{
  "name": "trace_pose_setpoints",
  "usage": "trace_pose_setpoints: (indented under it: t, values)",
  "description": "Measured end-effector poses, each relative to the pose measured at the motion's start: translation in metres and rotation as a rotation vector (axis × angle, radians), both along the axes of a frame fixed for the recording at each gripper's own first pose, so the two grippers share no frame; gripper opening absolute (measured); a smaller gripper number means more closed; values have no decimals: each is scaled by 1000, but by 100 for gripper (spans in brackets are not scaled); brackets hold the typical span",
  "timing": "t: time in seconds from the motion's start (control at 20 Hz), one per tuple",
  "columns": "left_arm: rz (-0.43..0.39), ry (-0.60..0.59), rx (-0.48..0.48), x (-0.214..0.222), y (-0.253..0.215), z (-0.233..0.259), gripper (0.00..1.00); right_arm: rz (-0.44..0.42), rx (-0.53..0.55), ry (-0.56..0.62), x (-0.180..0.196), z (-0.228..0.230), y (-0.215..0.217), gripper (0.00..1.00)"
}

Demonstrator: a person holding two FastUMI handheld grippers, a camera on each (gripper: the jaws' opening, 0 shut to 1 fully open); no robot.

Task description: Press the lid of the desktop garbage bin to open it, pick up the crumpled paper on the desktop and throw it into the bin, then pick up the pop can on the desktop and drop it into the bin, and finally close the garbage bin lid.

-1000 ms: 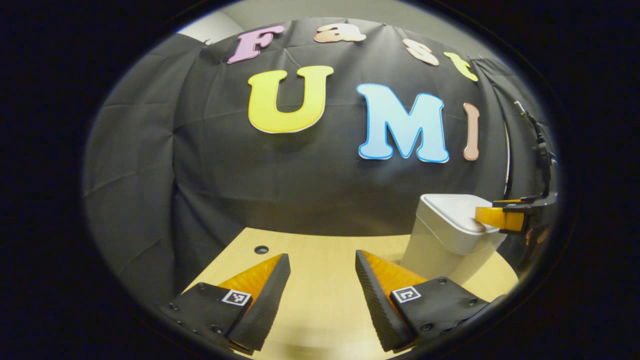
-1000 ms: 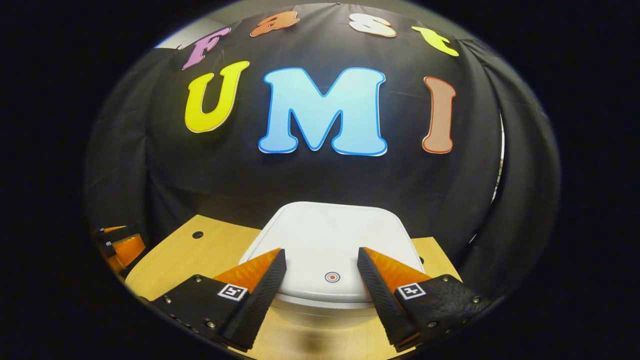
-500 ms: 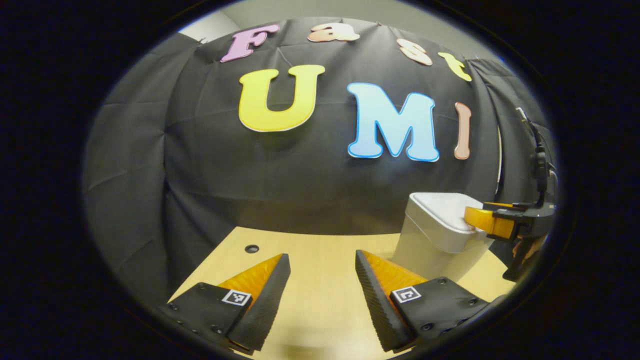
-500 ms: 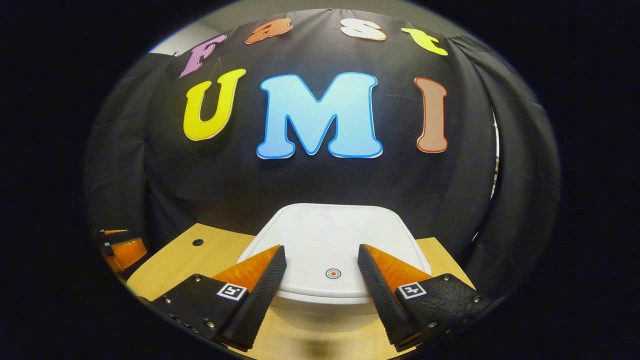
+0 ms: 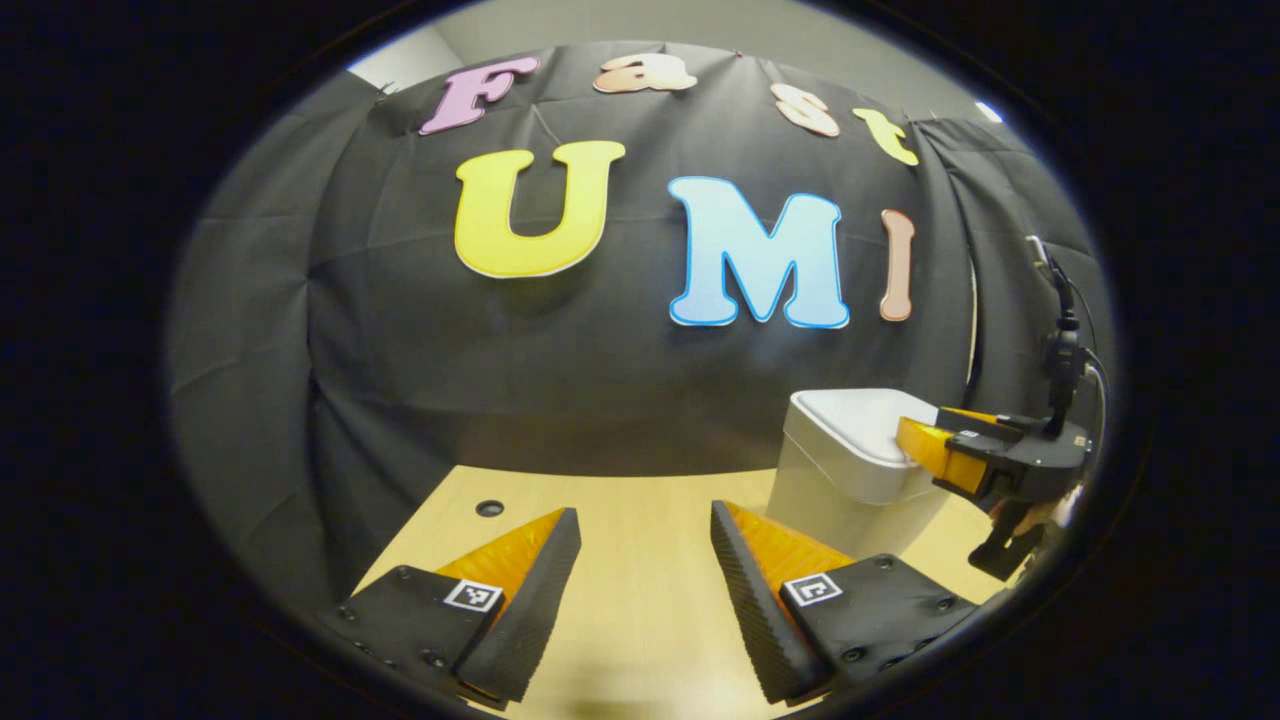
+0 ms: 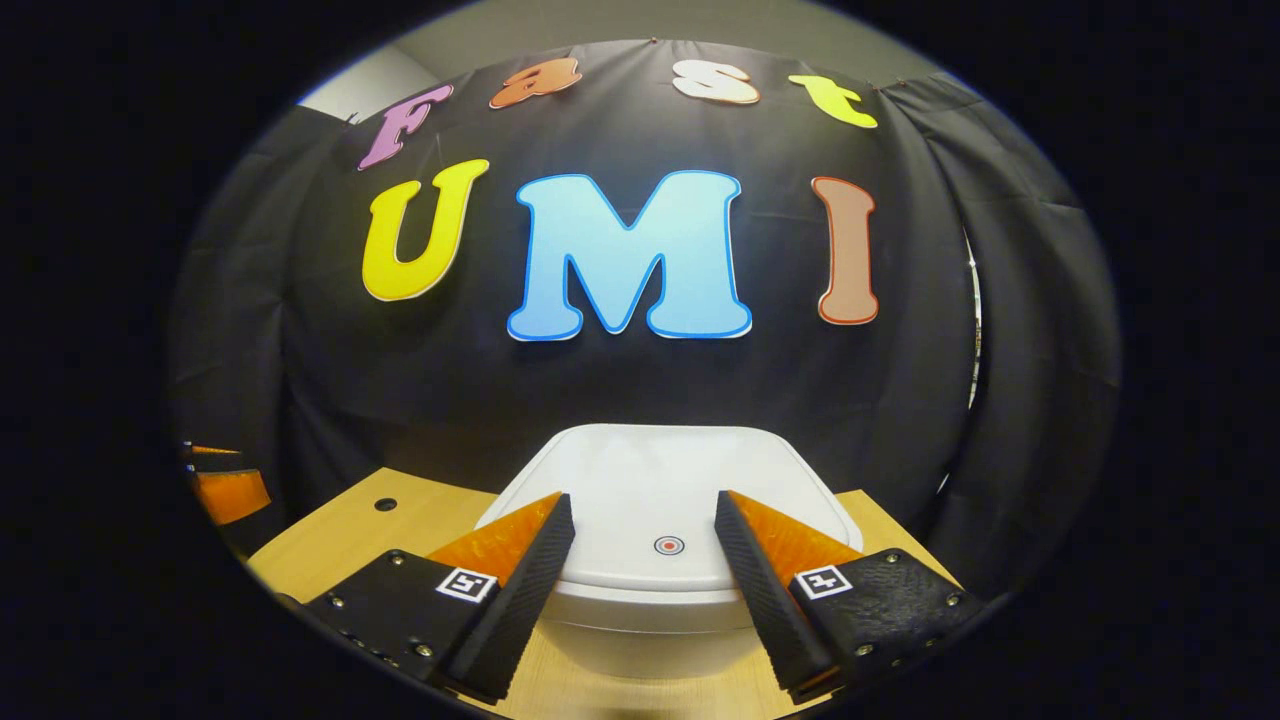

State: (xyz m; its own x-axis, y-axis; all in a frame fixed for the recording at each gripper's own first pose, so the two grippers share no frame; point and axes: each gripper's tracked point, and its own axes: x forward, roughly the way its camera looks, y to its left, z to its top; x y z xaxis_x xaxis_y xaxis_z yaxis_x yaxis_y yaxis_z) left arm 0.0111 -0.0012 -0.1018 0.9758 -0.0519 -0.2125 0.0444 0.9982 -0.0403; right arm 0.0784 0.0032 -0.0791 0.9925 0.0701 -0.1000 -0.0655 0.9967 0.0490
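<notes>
Item 1: white plastic desktop garbage bin (image 6: 655, 620) with rounded square lid (image 6: 660, 490), lid lying shut, standing on the light wooden desktop (image 5: 620, 520). In the right gripper view it is sitting at 6 o'clock; in the left gripper view the bin (image 5: 850, 480) is sitting at 4 o'clock.

Item 2: small red ring mark (image 6: 668, 545) on the lid, near its front edge.

Item 3: right gripper (image 6: 640, 520), jaws spread, nothing between them, fingers hovering over the lid's front edge with the ring mark showing between them. Whether the fingers are touching the lid cannot be told. In the left gripper view it (image 5: 925, 445) is reaching in from 3 o'clock.

Item 4: left gripper (image 5: 640, 535), jaws spread and holding nothing, hanging over bare desktop, apart from the bin.

Item 5: 1 round dark hole (image 5: 489, 508) in the desktop, at 7 o'clock.
</notes>
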Motion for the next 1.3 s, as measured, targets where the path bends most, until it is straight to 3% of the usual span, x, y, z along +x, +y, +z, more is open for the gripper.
trace_pose_setpoints:
  t: [0.2, 0.3, 0.6, 0.75, 0.95, 1.2, 1.3]
  values:
    - [-9, -11, 8, -3, 6, 6, 87, 5, 0, 1, -4, 4, -3, 93]
    - [-14, -12, 18, -4, 7, 7, 86, -32, -31, -10, -13, 13, -13, 94]
    - [-72, -63, 47, 6, -33, 34, 89, -80, -75, -156, -59, 72, -45, 94]
    - [-105, -104, 23, 7, -84, 57, 89, -96, -90, -215, -76, 95, -83, 94]
    - [-91, -175, 18, 9, -164, 87, 87, -104, -108, -267, -88, 109, -155, 93]
    - [-43, -237, -23, -2, -288, 105, 85, -24, -132, -321, -106, 105, -244, 93]
    - [-44, -240, -23, -11, -341, 101, 89, -11, -114, -338, -111, 102, -283, 93]
